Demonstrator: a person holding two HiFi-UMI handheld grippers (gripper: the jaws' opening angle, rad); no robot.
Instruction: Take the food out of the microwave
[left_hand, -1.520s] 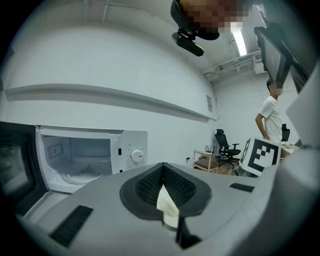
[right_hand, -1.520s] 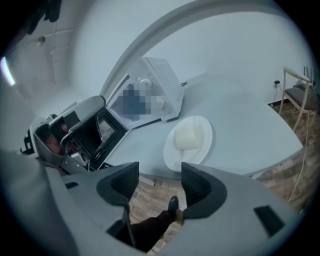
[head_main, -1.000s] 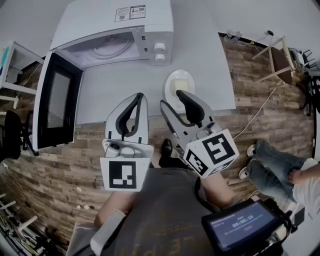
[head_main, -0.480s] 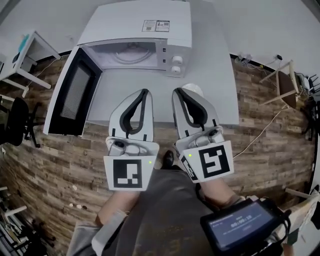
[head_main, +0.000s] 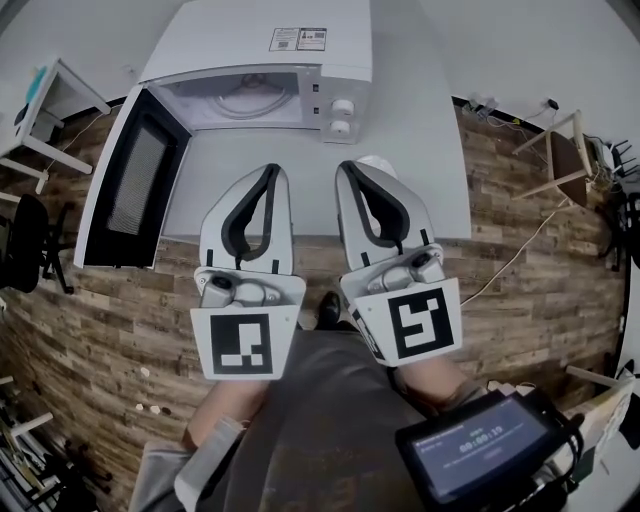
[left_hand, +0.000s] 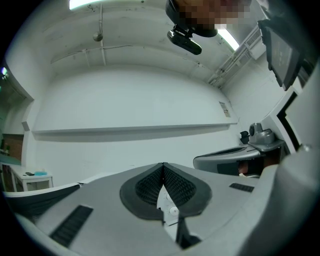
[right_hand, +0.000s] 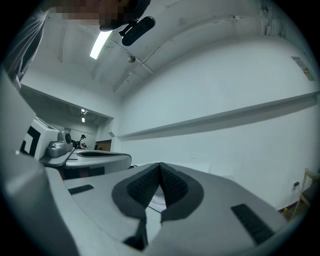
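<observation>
A black chair (head_main: 22, 255) stands well left of the left hand-held gripper (head_main: 268, 172); a wooden stool (head_main: 562, 150) well to its right.

Head view from high, steeply down on microwave (head_main: 265, 40) and table (head_main: 420, 170), gripper views close behind own jaws, level, facing wall (left_hand: 130, 100) (shared by both)

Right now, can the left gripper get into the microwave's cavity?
Probably yes: the door stands swung wide to the left, and nothing shows between the left gripper and the open cavity. Its jaws are shut, though.
</observation>
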